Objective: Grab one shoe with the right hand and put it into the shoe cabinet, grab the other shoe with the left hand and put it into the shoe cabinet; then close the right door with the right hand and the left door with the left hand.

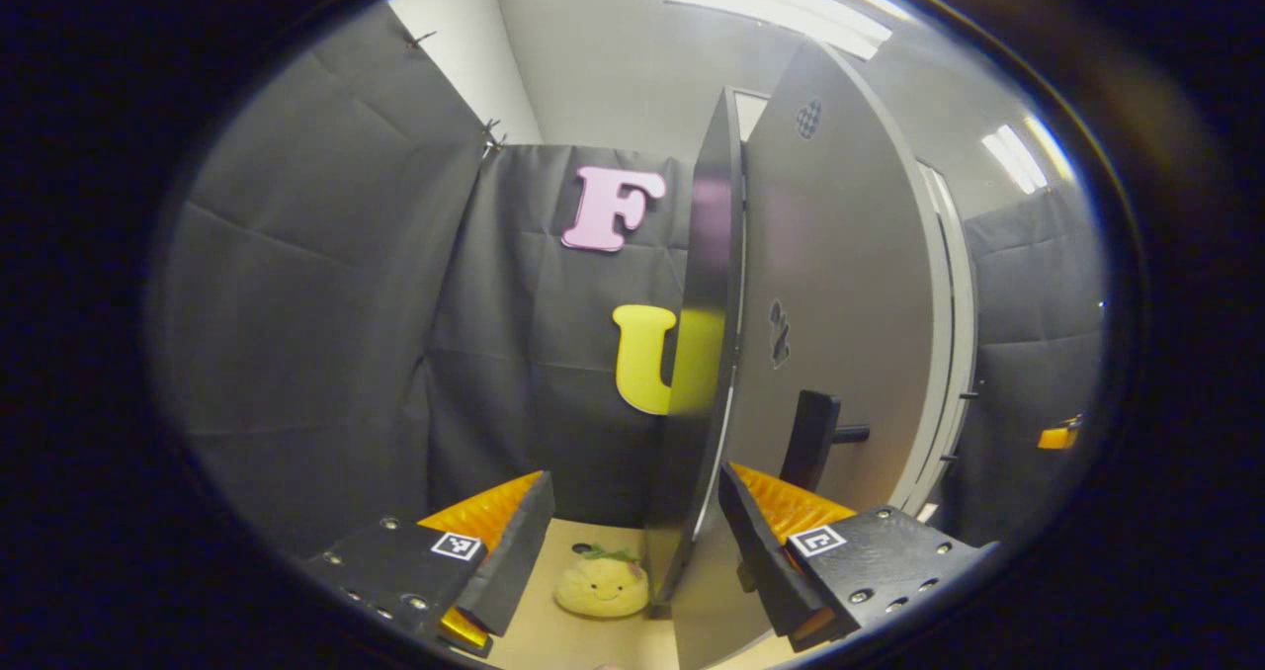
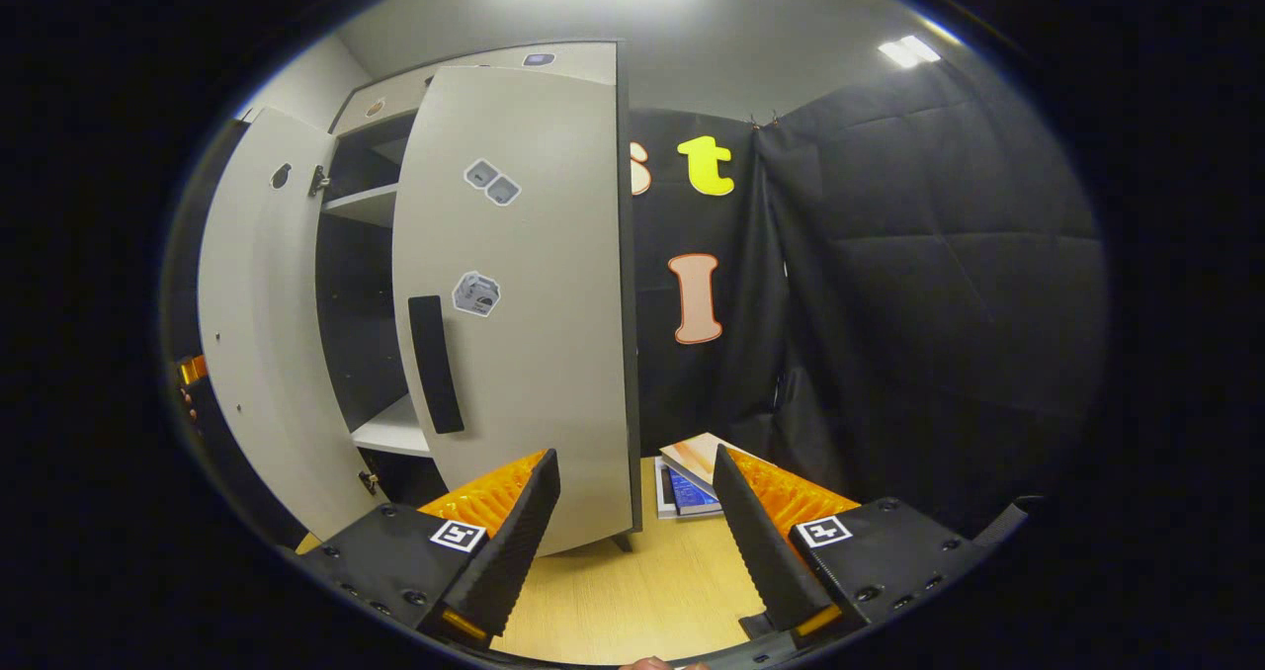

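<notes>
The left gripper (image 1: 632, 537) is held with its jaws wide apart, and the thin free edge of the left door (image 1: 707, 354) stands between the two fingers without being pressed by either of them; this placement is judged to be chosen so that the door can be pushed towards the cabinet by one finger rather than clamped. On the face of this door a dark handle (image 1: 812, 438) is seen, just beyond the right-hand finger. The right gripper (image 2: 637, 527) is also held with its jaws apart and nothing is gripped; it is kept low in front of the right door (image 2: 524, 294), whose lower corner is seen between the fingers, a position that is judged to suit a push on the door. In the right gripper view the shoe cabinet (image 2: 366, 206) is seen open, with both doors swung outward and pale shelves inside. The shoes cannot be made out in the dark compartments, so it cannot be told from here where they lie; from the empty grippers it is judged that the closing step is in hand. By count: two doors, two grippers, one long dark handle (image 2: 435, 364) on the right door, three small stickers on its face, one yellow plush toy (image 1: 601, 586) on the wooden floor (image 2: 632, 591), and one small stack of books (image 2: 692, 477) beside the cabinet.
</notes>
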### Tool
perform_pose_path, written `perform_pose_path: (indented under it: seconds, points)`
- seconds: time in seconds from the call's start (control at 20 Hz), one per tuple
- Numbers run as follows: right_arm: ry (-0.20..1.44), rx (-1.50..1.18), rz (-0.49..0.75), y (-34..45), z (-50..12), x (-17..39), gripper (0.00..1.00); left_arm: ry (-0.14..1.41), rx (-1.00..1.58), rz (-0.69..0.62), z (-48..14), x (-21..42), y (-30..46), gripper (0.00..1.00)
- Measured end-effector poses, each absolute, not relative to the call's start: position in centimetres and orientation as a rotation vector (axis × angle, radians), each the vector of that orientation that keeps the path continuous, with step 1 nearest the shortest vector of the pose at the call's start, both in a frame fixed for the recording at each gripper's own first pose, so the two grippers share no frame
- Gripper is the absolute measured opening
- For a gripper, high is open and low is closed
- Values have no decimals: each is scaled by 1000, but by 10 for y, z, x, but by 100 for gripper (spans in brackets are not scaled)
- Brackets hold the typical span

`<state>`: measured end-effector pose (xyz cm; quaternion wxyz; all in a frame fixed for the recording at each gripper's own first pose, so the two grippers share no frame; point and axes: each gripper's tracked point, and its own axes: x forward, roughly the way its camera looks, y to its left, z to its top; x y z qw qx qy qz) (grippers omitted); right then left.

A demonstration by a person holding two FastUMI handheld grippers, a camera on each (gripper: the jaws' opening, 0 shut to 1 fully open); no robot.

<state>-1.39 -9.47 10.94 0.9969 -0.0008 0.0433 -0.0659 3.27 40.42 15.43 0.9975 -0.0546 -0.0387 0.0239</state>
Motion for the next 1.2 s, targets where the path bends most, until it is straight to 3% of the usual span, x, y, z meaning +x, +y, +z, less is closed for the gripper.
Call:
perform_pose_path:
  seconds: [0.4, 0.75, 1.2]
  points:
    - [107, 49, -195, -122, 91, -20, 98, -45, 57, 21, 174, 54, 391, 94]
    - [116, 72, -74, -131, 94, 26, 98, -14, 16, 21, 168, 55, 321, 94]
    - [143, 86, -68, -202, 81, 53, 98, 21, 56, 95, 160, 111, 227, 94]
